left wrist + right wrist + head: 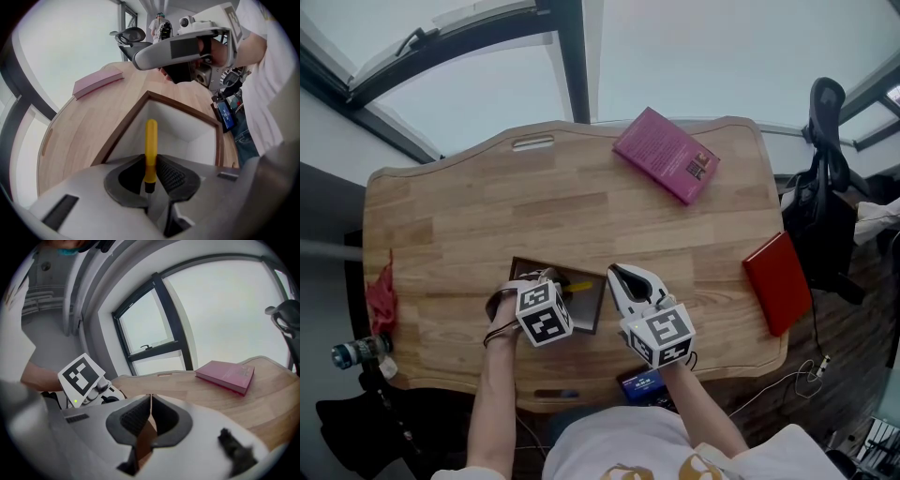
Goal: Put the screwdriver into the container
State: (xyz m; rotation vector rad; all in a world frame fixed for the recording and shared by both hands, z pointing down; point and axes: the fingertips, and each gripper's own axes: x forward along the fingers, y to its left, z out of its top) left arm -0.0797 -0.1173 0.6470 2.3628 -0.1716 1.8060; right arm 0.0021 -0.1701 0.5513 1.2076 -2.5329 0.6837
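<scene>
Pinching the container [593, 307] wall in our right tool [150, 400], we clamp the light, stiff screwdriver [151, 140] by its slick yellow handle in our left tool [151, 159].

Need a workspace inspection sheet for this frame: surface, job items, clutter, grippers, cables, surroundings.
Surface: wooden table, flat.
Job's things: screwdriver, yellow handle pointing into the open container, not yet released.
Clutter: pink book at the far side; red book at the right edge; red cloth at the left edge.
Grippers: left gripper shut on the screwdriver; right gripper shut on the container's wall.
Cables: one cable on the floor right of the table.
Surroundings: office chair; window beyond the table.
</scene>
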